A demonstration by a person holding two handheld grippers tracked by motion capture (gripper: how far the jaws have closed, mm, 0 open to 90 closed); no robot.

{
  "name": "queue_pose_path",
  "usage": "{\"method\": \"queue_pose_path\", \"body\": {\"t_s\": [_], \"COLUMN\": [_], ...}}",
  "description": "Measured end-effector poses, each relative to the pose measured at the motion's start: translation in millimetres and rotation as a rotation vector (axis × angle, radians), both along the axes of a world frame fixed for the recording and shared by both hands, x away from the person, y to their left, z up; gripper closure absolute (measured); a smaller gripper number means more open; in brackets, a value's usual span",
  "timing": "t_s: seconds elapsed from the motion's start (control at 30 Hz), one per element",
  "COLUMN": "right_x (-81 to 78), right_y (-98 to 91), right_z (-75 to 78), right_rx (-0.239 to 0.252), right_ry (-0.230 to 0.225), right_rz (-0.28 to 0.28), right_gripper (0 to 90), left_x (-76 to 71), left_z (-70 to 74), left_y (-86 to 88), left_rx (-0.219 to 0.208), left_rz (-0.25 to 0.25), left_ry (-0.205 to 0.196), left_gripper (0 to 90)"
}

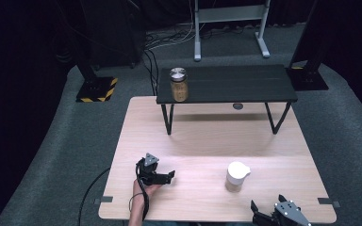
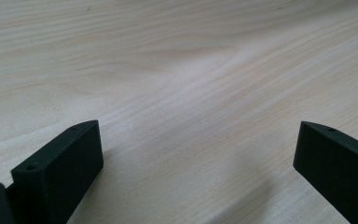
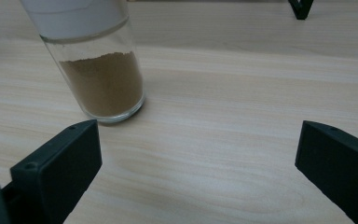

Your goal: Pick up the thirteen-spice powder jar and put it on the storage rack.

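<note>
Your left gripper rests low over bare wooden table, jaws apart, idle. Spice jar stands upright mid-front. Your right gripper, jaws wide, sits just short: centre it, grip the glass below the white cap.

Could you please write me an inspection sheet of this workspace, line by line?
Surface: light wooden table, bare grain between the left jaws.
Job's things: white-capped glass jar of brown powder, upright on the table near the right gripper; metal-lidded jar of brown contents, upright on the black shelf at its left end.
Clutter: nothing seen.
Grippers: left gripper open, low over the table, holding nothing; right gripper open at the near edge, the white-capped jar ahead of its jaws, untouched.
Cables: black cable trails off the near left edge; more cables on the floor behind.
Surroundings: grey carpet, a hazard-striped stand base, a grey metal frame.
</note>
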State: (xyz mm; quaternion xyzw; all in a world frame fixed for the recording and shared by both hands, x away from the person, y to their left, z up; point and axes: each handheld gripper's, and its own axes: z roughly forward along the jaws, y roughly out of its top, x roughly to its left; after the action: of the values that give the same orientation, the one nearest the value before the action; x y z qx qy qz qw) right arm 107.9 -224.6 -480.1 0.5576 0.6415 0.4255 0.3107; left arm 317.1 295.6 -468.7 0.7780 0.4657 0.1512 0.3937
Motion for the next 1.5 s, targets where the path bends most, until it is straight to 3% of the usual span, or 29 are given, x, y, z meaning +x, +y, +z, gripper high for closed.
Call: {"method": "queue_pose_path", "body": {"t_s": [0.07,0.27,0.53,0.87,1.33,1.4,1.43,1.5], "right_x": [3.4,24.4,57.3,81.9,99.0,99.8,99.3,95.6], "right_y": [-0.4,10.2,8.8,7.8,14.1,10.1,8.5,13.2], "right_z": [-1.9,-2.3,-12.5,-28.5,-32.7,-35.5,-38.4,-38.7], "right_rx": [0.019,0.013,0.073,0.134,0.111,0.109,0.093,0.075], "right_ry": [-0.006,-0.011,-0.103,-0.132,-0.162,-0.176,-0.196,-0.206], "right_rz": [0.021,0.108,0.211,0.262,0.308,0.329,0.346,0.328], "right_gripper": [0.0,0.0,0.0,0.0,0.2,27.6,29.1,29.5], "left_x": [0.2,0.2,-1.6,-1.7,-1.7,-1.7,-1.8,-1.7], "left_z": [0.0,0.2,0.9,0.4,0.2,0.2,0.2,0.3], "left_y": [0.2,-0.5,-4.7,-3.8,-3.0,-3.1,-3.2,-2.9], "left_rx": [0.000,0.002,0.017,0.011,0.007,0.008,0.008,0.007], "left_rz": [-0.002,0.003,0.026,0.028,0.026,0.026,0.026,0.026], "left_ry": [0.000,0.001,-0.001,-0.002,-0.002,-0.002,-0.002,-0.002], "left_gripper": [1.2,1.0,0.9,0.9,0.6,0.7,0.7,0.7]}}
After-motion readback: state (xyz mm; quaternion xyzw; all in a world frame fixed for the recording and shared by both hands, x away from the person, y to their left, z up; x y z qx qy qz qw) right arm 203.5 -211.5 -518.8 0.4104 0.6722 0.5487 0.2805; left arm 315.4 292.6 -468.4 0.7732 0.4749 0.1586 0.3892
